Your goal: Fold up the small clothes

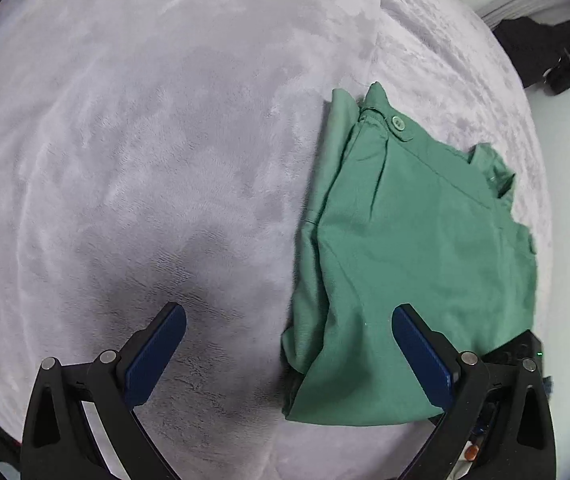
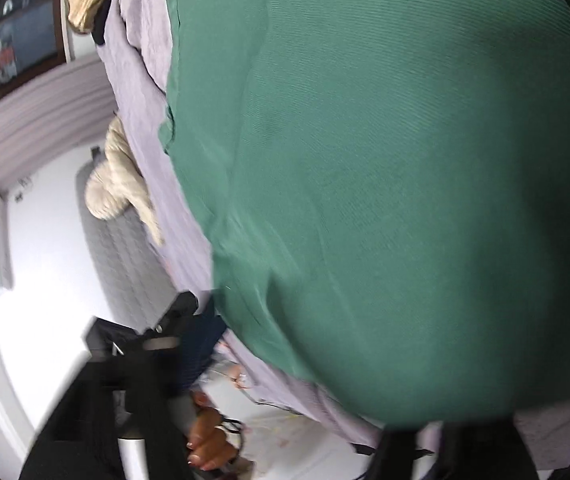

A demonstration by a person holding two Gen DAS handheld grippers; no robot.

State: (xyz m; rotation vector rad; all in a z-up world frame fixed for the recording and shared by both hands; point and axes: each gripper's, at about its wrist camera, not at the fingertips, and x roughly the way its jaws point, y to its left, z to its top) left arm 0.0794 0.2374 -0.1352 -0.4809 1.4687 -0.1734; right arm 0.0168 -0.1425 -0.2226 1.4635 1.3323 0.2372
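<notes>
Left hand-held gripper [image 1: 287, 344] hangs with jaws spread wide, nothing between the pads; its right finger [image 1: 421, 352] sits over the near part of the green garment [image 1: 405, 240], the left finger over bare grey blanket [image 1: 145, 140]. The right hand-held gripper's fingertips are buried under cloth in its own view, so the frame does not show them; it reads as nearly closed, probably pinching the garment's near edge, though the grip itself is hidden.

Garment lies partly folded on the blanket-covered bed, button [image 1: 398, 122] and waistband at the far end.

Risks: a thin pinch could slip and drop the fold; a pull could drag the stacked layers askew; the blanket pile could get caught in with the cloth.

Left wrist view gives the whole garment layout. Right wrist view gives only close fabric [image 2: 385, 200], plus a hand [image 2: 209, 436], a tan cloth [image 2: 117, 184] and the floor beside the bed.
</notes>
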